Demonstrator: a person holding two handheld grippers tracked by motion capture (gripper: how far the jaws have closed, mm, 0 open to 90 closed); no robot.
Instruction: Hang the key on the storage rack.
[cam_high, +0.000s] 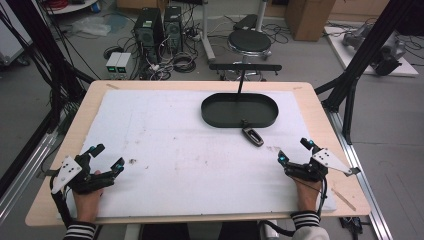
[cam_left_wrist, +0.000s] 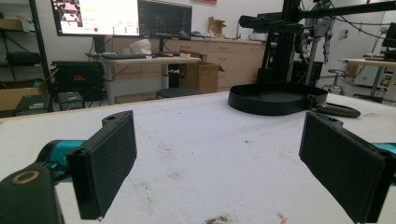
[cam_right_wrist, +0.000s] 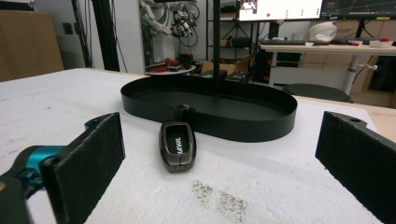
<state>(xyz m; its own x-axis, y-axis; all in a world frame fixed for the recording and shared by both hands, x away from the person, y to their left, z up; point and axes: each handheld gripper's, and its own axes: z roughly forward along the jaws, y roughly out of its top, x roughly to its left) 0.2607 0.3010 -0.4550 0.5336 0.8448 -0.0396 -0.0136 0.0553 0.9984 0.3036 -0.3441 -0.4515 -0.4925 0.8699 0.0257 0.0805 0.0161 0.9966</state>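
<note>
Lying just outside the empty black oval tray (cam_high: 239, 110), a key fob (cam_right_wrist: 177, 145); each hand-held gripper gapes wide, unladen.

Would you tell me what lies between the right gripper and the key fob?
Only bare white mat with dark specks, seen in the right gripper view, separates the right gripper from the key fob.

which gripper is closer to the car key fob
Right. The right gripper sits open just off the key fob, toward the person's side at the table's right edge. The left gripper, also open, is far across the white mat near the left edge.
</note>
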